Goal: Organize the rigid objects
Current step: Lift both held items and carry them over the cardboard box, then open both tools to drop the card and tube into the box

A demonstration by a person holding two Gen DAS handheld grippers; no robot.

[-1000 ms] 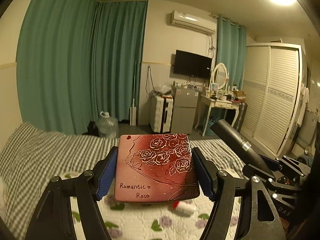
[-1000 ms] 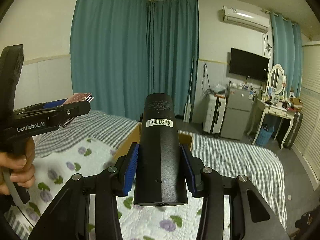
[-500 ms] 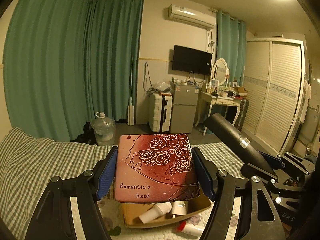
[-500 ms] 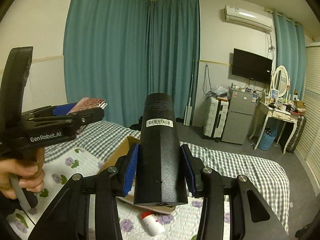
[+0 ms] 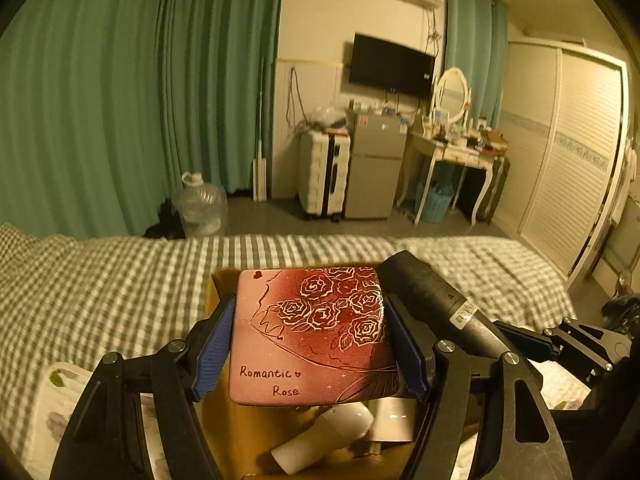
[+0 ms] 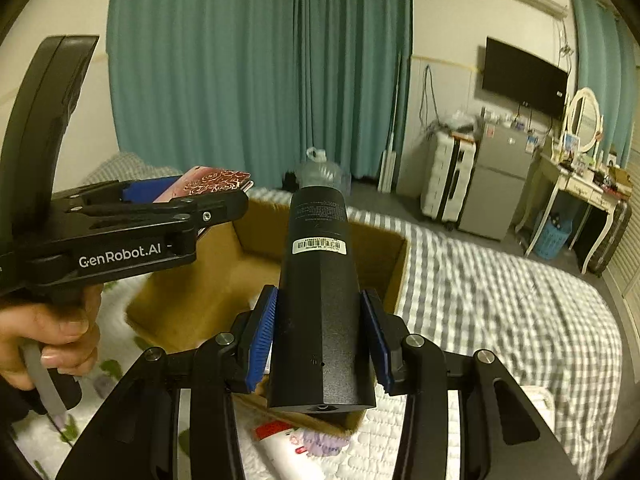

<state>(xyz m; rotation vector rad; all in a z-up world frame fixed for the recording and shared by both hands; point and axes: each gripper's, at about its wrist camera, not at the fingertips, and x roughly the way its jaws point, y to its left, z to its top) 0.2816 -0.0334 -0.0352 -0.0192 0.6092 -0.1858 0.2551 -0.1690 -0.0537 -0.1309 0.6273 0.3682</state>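
My left gripper [image 5: 308, 344] is shut on a flat red tin [image 5: 312, 332] marked "Romantic Rose", held level above an open cardboard box [image 5: 240, 432]. White bottles [image 5: 328, 432] lie inside the box. My right gripper [image 6: 320, 344] is shut on a tall black bottle [image 6: 320, 280] with a barcode label, held over the box [image 6: 396, 276]. In the right wrist view the left gripper [image 6: 224, 204] with the tin [image 6: 208, 184] hovers over the box's left side. In the left wrist view the black bottle [image 5: 432, 300] sits just right of the tin.
The box rests on a bed with a checked cover [image 6: 500, 304] and a flowered quilt [image 6: 360, 452]. A white tube with a red cap [image 6: 280, 444] lies on the quilt in front of the box. Beyond the bed stand a water jug [image 5: 200, 204], suitcase, fridge and dressing table.
Both grippers have moved forward and lower over the bed, so the cardboard box now lies directly under the tin and the black bottle. Both grips are unchanged.
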